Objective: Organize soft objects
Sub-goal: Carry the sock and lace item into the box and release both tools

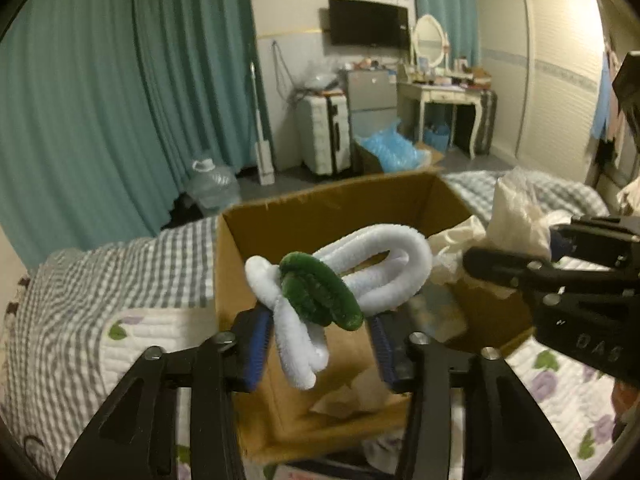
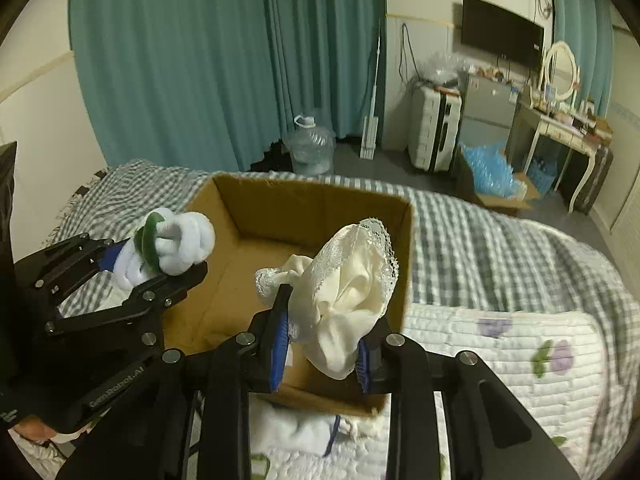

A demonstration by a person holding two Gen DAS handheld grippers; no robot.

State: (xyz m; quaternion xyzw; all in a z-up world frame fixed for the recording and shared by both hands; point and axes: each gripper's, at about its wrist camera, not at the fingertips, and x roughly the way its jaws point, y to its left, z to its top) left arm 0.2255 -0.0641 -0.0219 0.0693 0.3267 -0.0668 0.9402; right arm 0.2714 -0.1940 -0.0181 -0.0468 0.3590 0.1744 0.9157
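The white chenille loop bundle (image 1: 340,276), knotted with a green strand (image 1: 320,292), hangs over the open cardboard box (image 1: 256,224), pinched between the blue pads of the left hand-held gripper (image 1: 320,344). Beside it, the right hand-held gripper (image 2: 320,348) clamps a cream lace-trimmed cloth (image 2: 352,288) above the same box (image 2: 304,196). The box sits on a bed with a grey checked blanket (image 2: 480,232) and a flowered quilt (image 2: 520,344). Teal curtains (image 2: 200,60) hang behind.

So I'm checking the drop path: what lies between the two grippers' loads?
In the right wrist view, only the cardboard box's open interior separates the white chenille bundle from the cream lace cloth.
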